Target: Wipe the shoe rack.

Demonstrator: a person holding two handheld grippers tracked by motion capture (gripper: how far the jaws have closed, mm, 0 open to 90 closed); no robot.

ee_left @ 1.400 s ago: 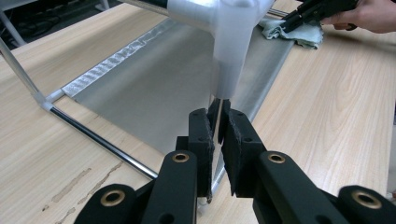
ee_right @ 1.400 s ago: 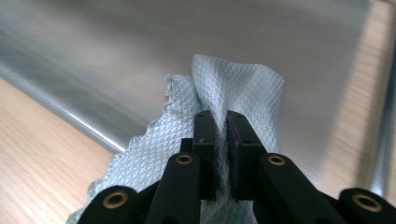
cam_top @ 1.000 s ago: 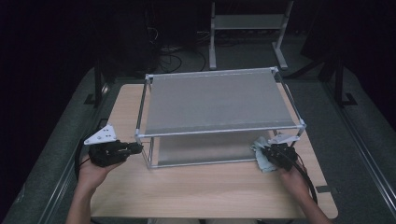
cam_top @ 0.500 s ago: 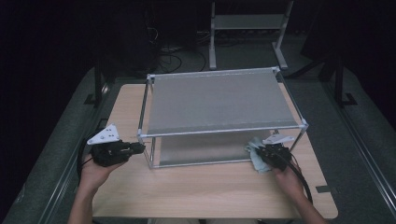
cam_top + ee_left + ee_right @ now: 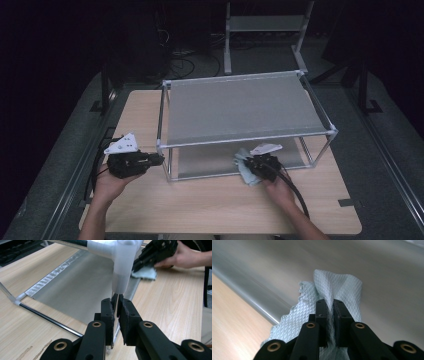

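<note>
A metal rack with a grey top shelf (image 5: 240,107) and a grey lower shelf (image 5: 210,160) stands on the wooden table (image 5: 210,205). My left gripper (image 5: 159,159) is shut on the rack's thin front-left leg (image 5: 115,308), just below the white corner joint (image 5: 122,265); its jaws (image 5: 117,298) pinch the rod. My right gripper (image 5: 240,162) is shut on a pale blue-green cloth (image 5: 246,175) at the front edge of the lower shelf. Seen along the right gripper (image 5: 329,301), the waffle-textured cloth (image 5: 337,285) bunches over the grey shelf (image 5: 382,277). From the left gripper view the cloth (image 5: 146,273) lies under the other hand.
A second metal stand (image 5: 265,25) and loose cables (image 5: 180,55) are on the dark floor behind the table. A small strip of tape (image 5: 347,202) sits near the table's front right. Bare wood lies in front of the rack.
My right gripper has slid left along the front of the lower shelf, taking the cloth with it. The left gripper has stayed on the leg.
</note>
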